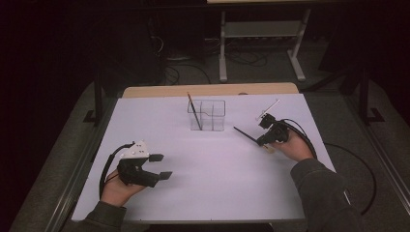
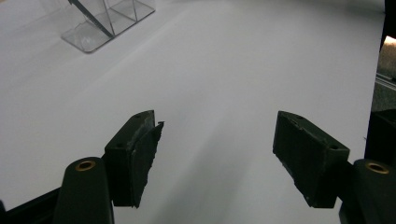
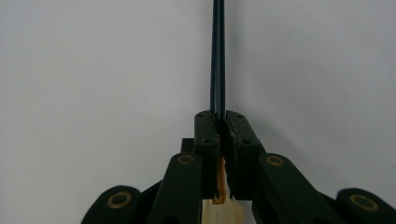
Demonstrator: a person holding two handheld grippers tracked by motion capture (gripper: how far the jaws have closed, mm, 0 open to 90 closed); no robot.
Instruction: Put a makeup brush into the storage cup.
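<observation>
The right gripper (image 3: 219, 122) is clamped on a thin dark stick (image 3: 218, 56) near its rear end — light, stiff, likely to pivot — while the left gripper (image 2: 215, 154) gapes empty.

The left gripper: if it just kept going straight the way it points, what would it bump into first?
Probably nothing soon. The left gripper is open, with bare white table ahead. The clear organizer sits off to the left of its line, though depth is hard to judge.
</observation>
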